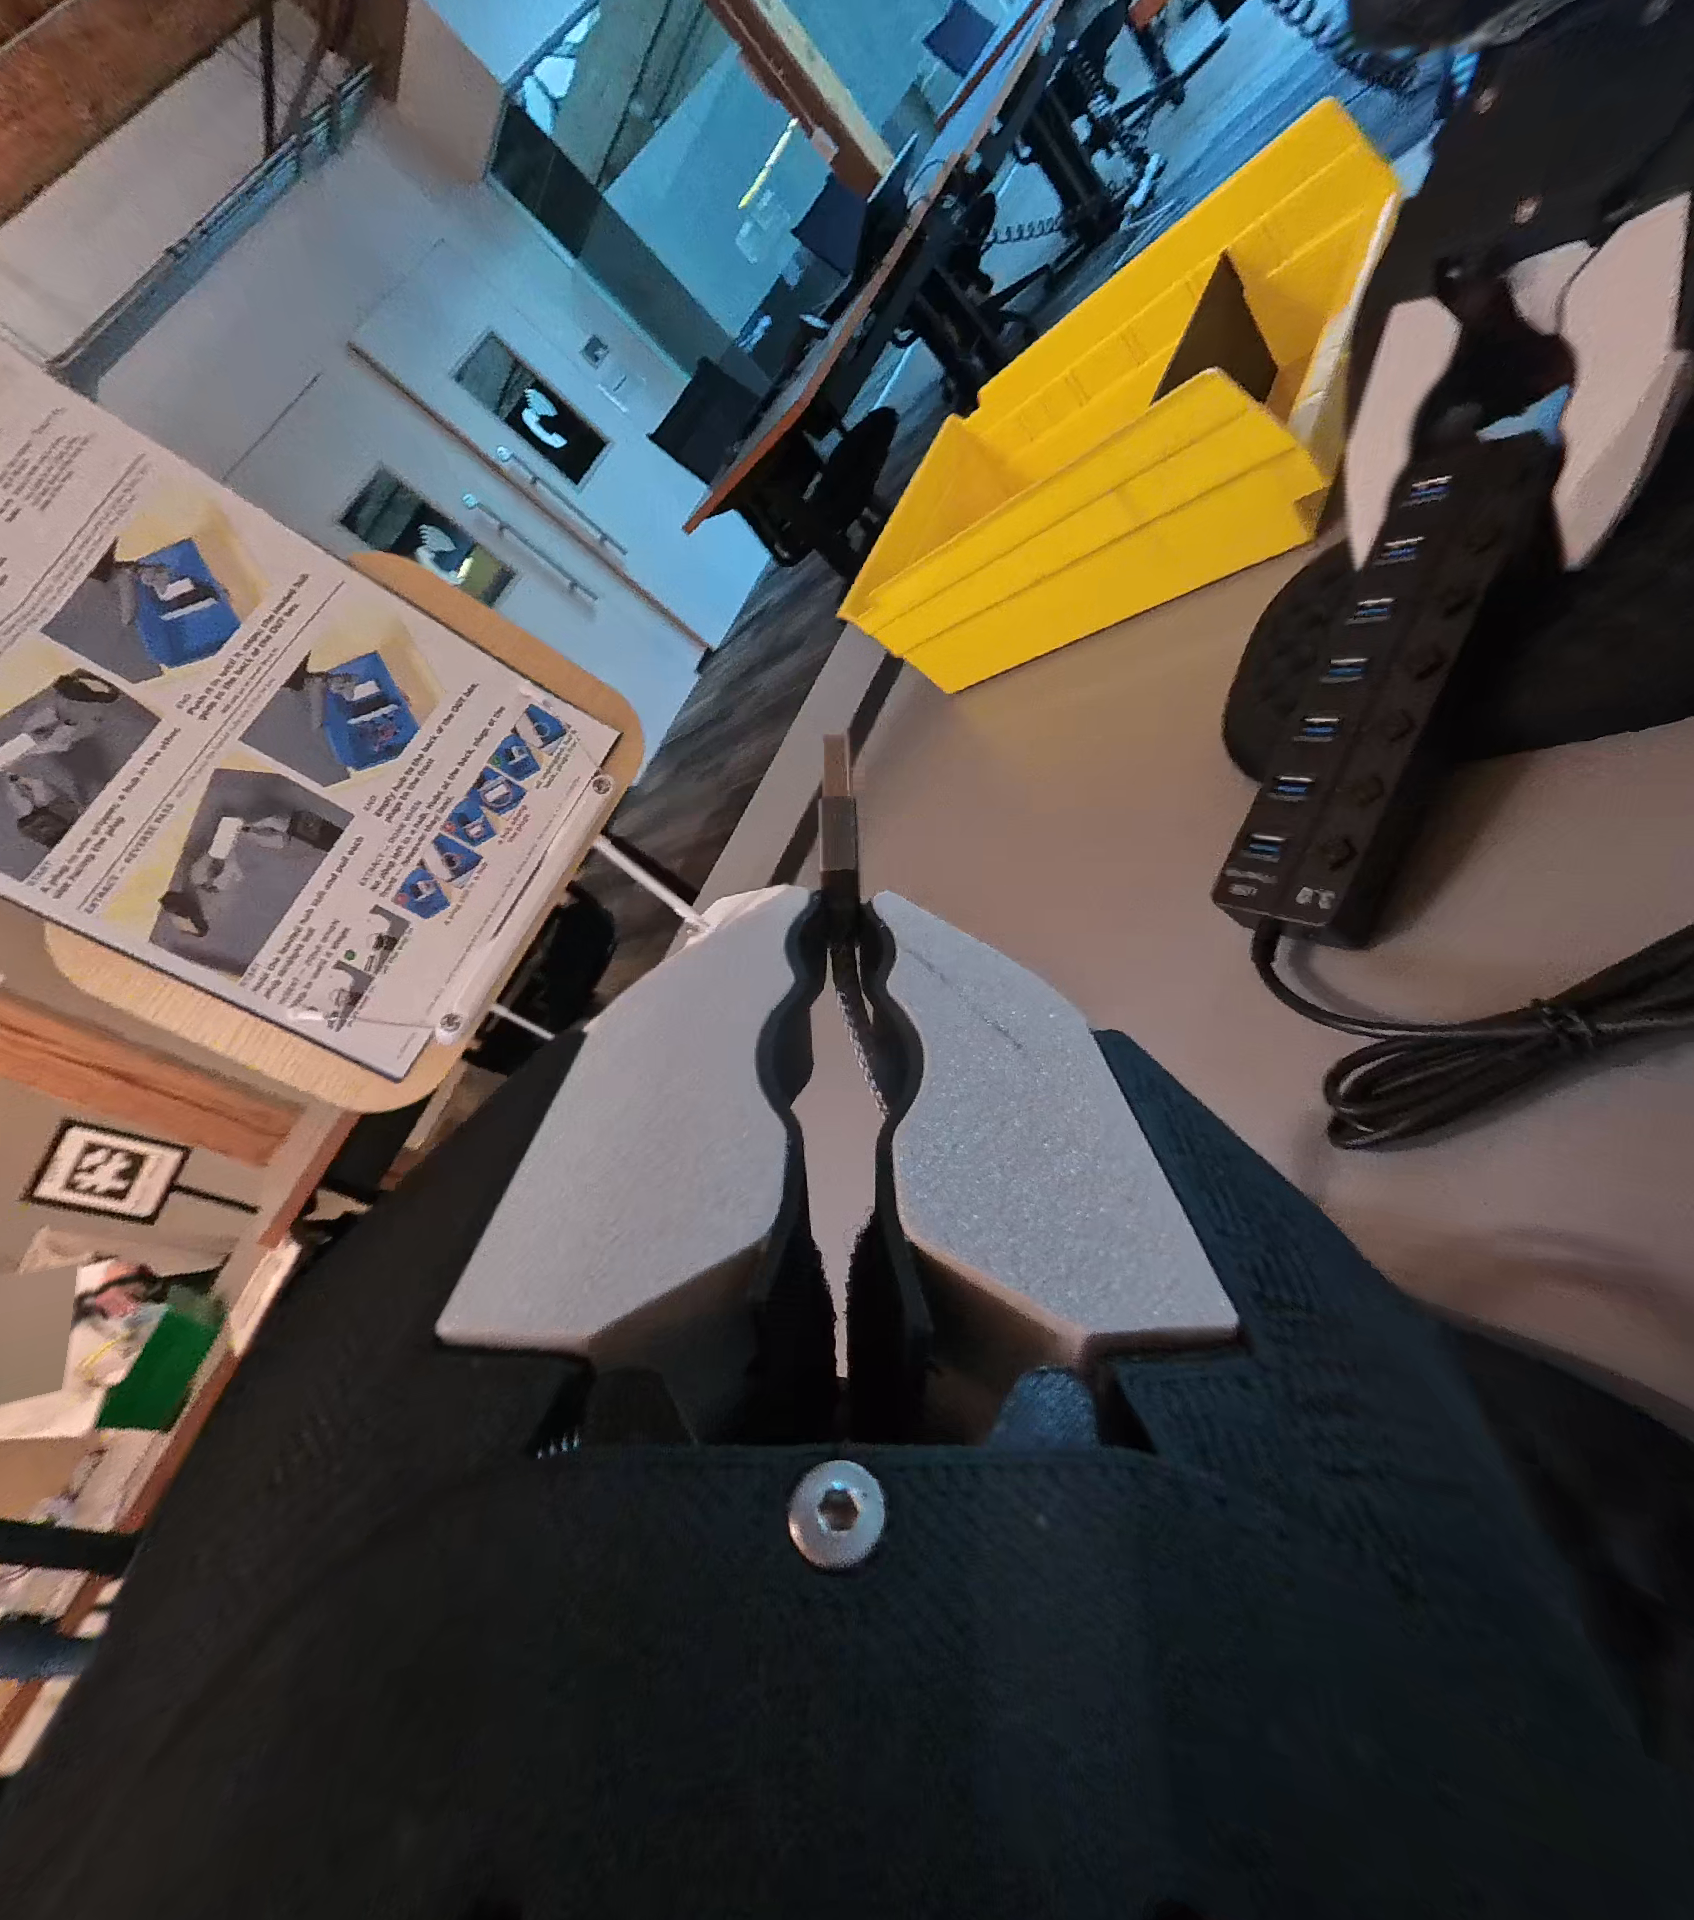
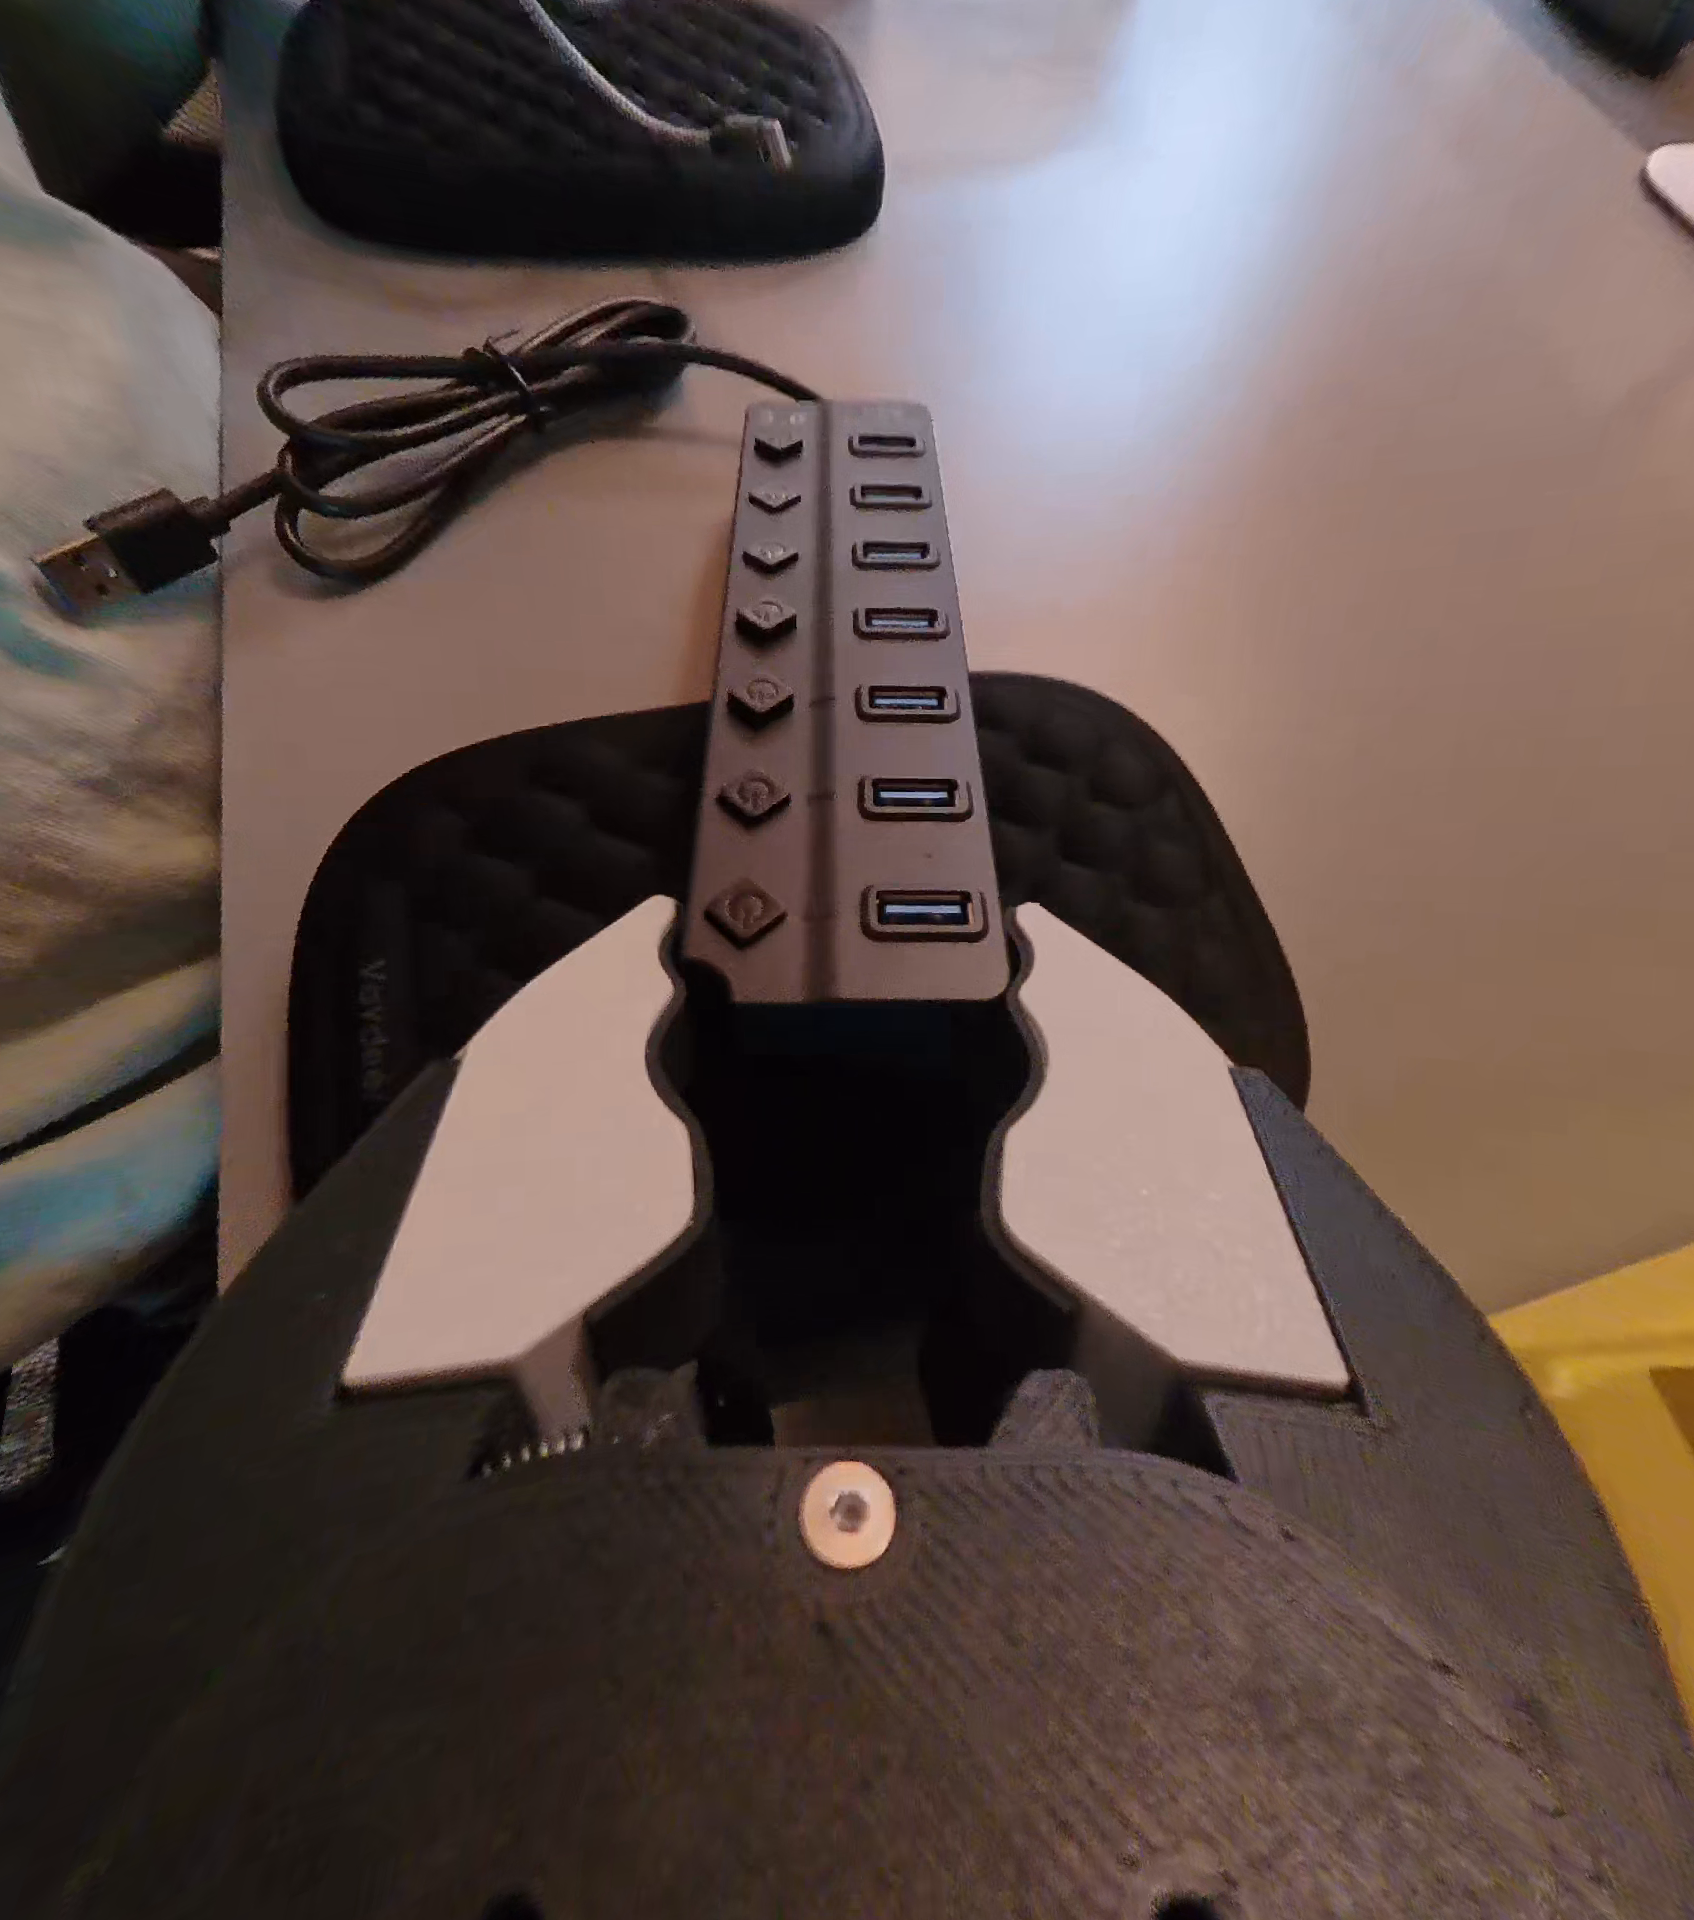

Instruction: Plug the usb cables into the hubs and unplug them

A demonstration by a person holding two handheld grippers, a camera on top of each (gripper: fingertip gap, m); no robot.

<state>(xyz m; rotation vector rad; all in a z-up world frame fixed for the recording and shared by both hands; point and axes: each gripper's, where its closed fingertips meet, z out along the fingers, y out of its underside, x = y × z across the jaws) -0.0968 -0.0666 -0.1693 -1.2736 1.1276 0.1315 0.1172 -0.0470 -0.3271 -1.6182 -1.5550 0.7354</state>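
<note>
Left gripper (image 1: 838, 914): jaws pinch the braided grey cable's USB plug (image 1: 837, 821), raised above the grey surface (image 1: 1030, 831). Right gripper (image 2: 843, 971): jaws clamp the long black multi-port USB hub (image 2: 838, 665) over a black textured pad (image 2: 531, 831).

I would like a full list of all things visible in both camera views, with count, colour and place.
USB hub: one, black, seven blue ports, near end between right fingers, lying partly on a pad.
Hub cable: one, black, bundled left of hub, plug past the table edge.
Braided USB plug: one, black and silver, held by left gripper.
Textured pads: two, black, one under hub, one farther off with a grey cable end on it.
Bins: yellow, stacked, beside the hub.
Instruction sheet: one, white, on a wooden board.
Table: one, grey.
Left gripper: black, grey fingers.
Right gripper: same.
</note>
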